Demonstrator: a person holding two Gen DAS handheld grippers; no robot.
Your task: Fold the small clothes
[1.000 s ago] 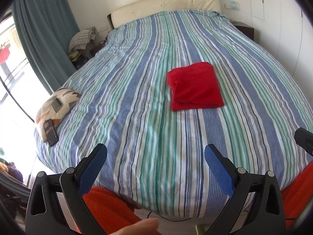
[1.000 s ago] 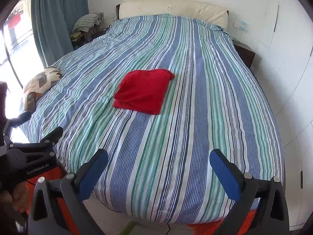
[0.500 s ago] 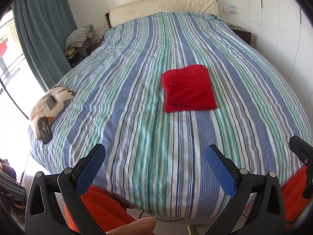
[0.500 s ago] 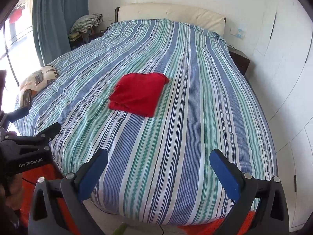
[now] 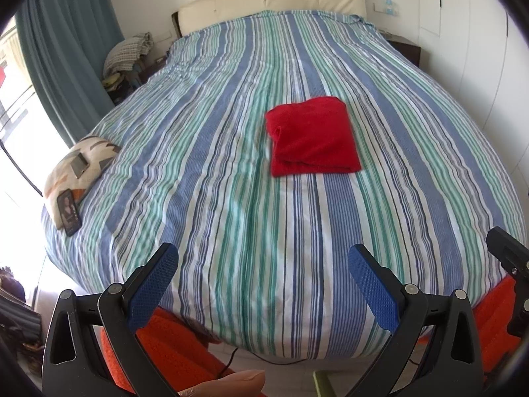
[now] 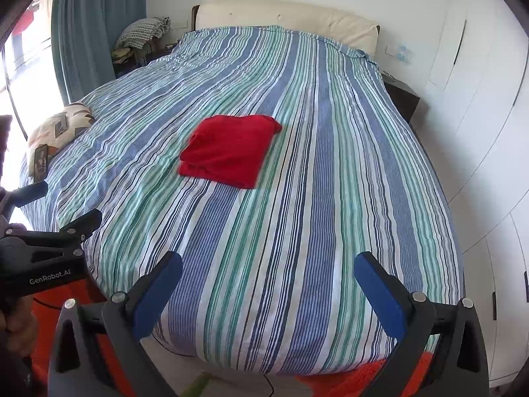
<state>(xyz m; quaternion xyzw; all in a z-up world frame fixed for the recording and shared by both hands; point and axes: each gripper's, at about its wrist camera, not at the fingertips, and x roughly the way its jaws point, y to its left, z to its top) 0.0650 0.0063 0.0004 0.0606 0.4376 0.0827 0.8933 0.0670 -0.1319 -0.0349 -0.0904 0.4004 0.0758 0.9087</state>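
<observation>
A red garment (image 5: 312, 137), folded into a small rectangle, lies flat in the middle of the striped bed (image 5: 231, 198). It also shows in the right wrist view (image 6: 229, 149). My left gripper (image 5: 263, 281) is open and empty, held back over the foot of the bed, well short of the garment. My right gripper (image 6: 267, 284) is open and empty too, at the foot of the bed. The left gripper's body (image 6: 43, 254) shows at the left of the right wrist view.
A patterned cushion (image 5: 79, 165) with a phone (image 5: 68, 211) lies at the bed's left edge. A cream headboard (image 5: 271, 3) is at the far end. Curtains (image 5: 69, 49) and piled clothes (image 5: 129, 53) stand left; white cupboards (image 6: 479, 99) right. Orange rug (image 5: 175, 347) below.
Both grippers have drawn back from the bed and risen slightly, so the folded red garment looks farther away. Both stay open and empty.
</observation>
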